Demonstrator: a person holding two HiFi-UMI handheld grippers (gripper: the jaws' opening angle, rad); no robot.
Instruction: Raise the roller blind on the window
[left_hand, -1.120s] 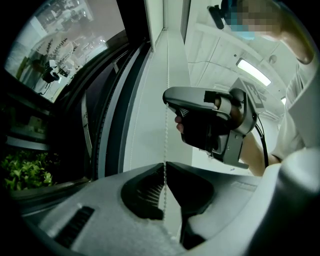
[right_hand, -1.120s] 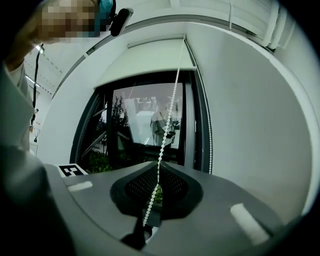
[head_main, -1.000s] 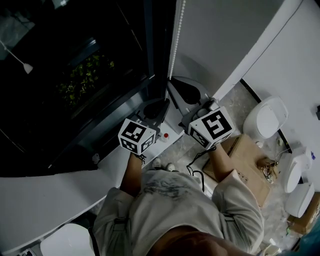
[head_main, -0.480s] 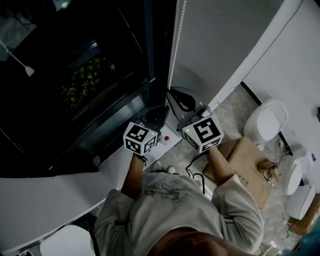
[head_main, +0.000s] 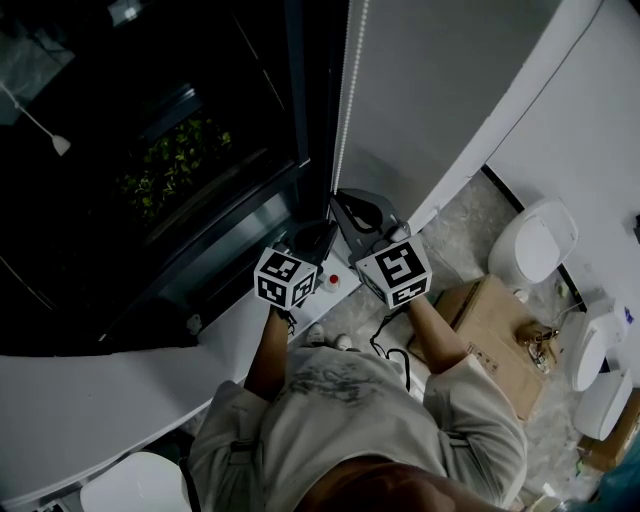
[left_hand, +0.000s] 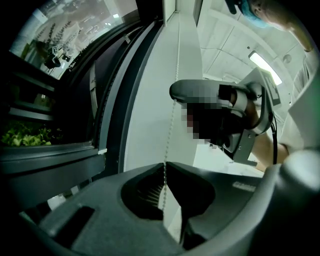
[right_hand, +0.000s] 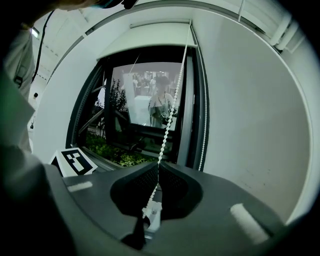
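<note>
**Bead-chain pull at window, both tongs engaged**

Window (head_main: 150, 170): dark glazed opening in a black frame, set into a pale wall (head_main: 450, 80); greenery shows behind the glass.

Roller blind (right_hand: 145, 36): pale band lying across the very top of the opening in the right gripper view. The glass beneath it is uncovered, so the raise is judged to be far along, if not complete.

Bead chain (head_main: 345, 90): white, hanging down the right side of the frame. One strand runs taut and slanted to the tongs; a second strand (right_hand: 202, 130) hangs free beside the frame.

Left gripper (left_hand: 164, 165): tips closed together on the chain, which rises straight out of them. It sits just beside and slightly below the other tool.

Right gripper (right_hand: 159, 164): tips likewise pinched on the chain. Whether both tools hold the same strand cannot be told.

Chain connector (right_hand: 150, 215): small white piece resting in the throat behind the right jaws.

Step in hand: downward haul on the chain, two-handed.

Next move, as judged: if the blind has travel left, free one tool, re-grip higher on the same strand, and pull straight down without letting the beads slip. The connector probably marks the limit of travel.
</note>
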